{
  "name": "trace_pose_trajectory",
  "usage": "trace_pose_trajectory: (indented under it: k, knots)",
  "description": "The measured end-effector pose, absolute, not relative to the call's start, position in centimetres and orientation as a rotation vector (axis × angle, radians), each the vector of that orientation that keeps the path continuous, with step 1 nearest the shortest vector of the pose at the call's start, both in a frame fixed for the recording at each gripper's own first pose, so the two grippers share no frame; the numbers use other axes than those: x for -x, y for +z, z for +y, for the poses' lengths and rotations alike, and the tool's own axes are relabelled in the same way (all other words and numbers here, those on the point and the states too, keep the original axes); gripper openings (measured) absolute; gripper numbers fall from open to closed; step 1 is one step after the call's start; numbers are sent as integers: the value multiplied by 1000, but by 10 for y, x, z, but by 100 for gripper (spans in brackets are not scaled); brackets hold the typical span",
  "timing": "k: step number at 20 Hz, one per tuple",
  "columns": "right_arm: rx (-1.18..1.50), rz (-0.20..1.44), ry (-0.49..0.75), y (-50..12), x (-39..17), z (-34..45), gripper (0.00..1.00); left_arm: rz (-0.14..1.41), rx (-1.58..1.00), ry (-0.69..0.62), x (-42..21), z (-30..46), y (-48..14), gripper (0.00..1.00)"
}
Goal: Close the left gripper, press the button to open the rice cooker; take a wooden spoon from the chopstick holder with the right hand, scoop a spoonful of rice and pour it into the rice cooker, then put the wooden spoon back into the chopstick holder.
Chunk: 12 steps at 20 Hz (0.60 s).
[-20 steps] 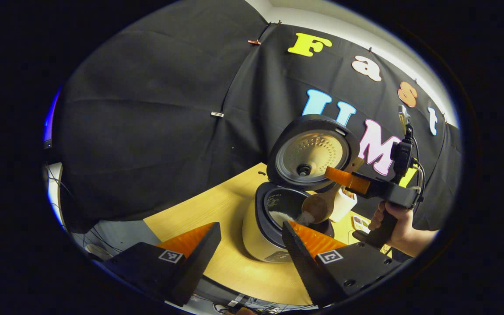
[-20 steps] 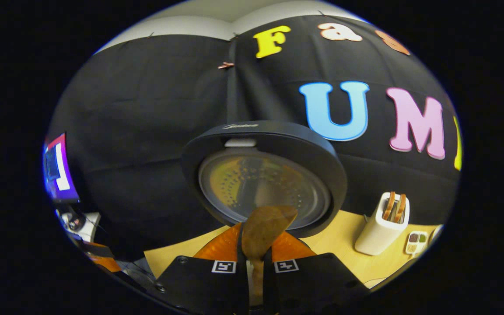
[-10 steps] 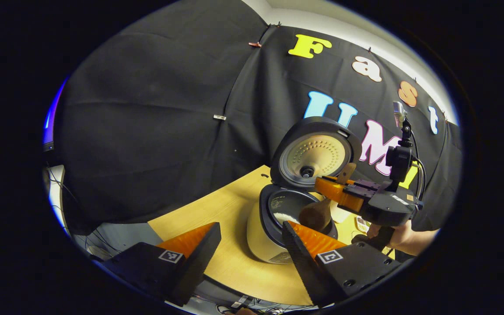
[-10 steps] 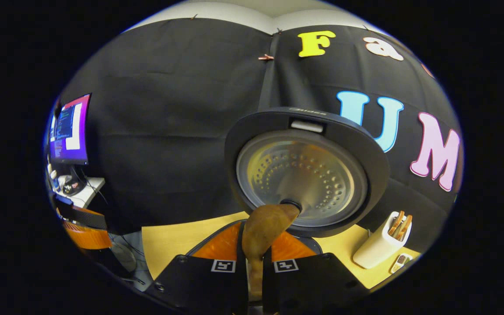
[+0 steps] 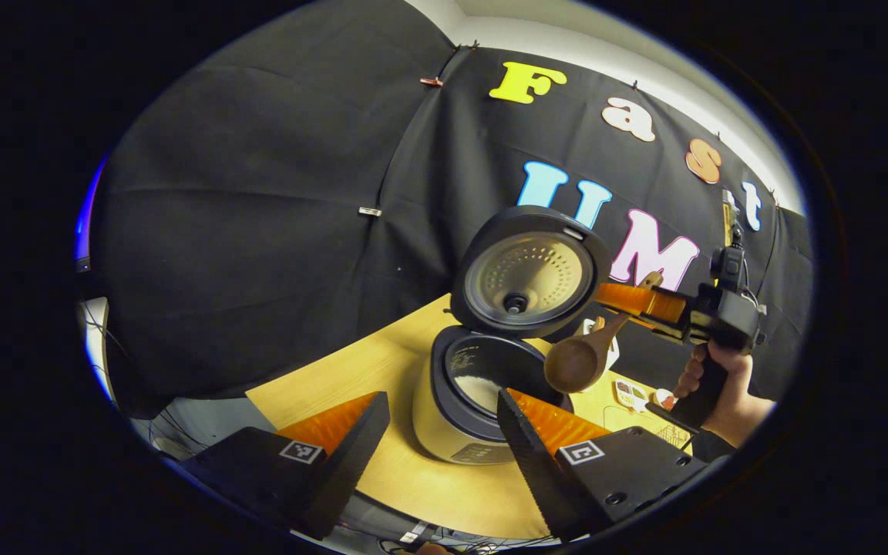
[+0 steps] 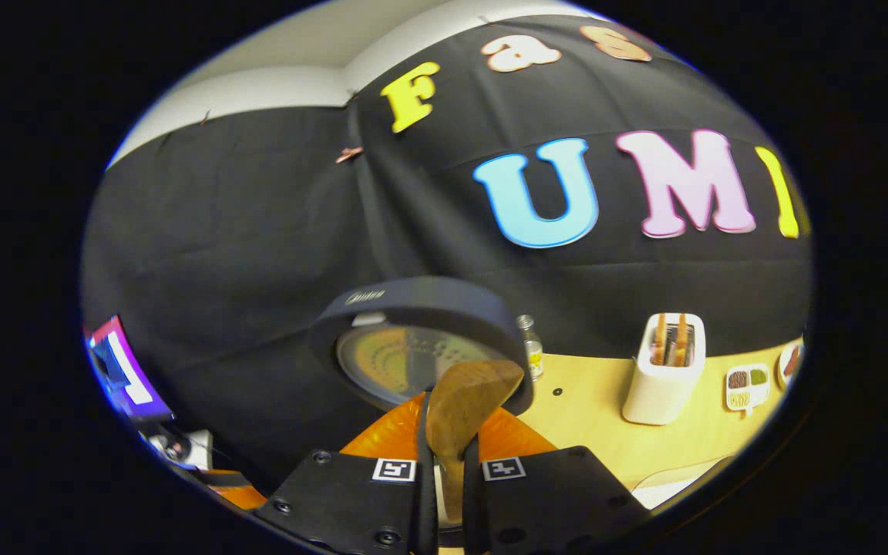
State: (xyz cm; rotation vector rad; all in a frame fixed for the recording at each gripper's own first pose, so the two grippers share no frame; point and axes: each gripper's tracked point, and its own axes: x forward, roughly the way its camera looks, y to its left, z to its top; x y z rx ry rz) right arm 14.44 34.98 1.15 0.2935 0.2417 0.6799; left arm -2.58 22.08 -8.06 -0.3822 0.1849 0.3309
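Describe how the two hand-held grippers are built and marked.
Left hand-held gripper: black wedge-shaped finger bodies, each with a square black-and-white tag. Right hand-held gripper: black bolted blocks with the same tags. From the left gripper view it has a black pistol grip, a top-mounted black unit and cables.

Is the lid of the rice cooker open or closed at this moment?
Open. In the left gripper view the lid stands tilted up behind the rice cooker, its perforated inner plate facing forward, and white rice shows inside the pot.
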Motion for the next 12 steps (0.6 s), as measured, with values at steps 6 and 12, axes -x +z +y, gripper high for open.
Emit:
trace_pose_trajectory:
  k: [6,12]
  knots:
    - [-341,200,500,28,-165,226,17,168,334,254,6,176,-61,95]
    - [-417,197,268,27,-180,77,17,165,297,183,-20,127,-46,95]
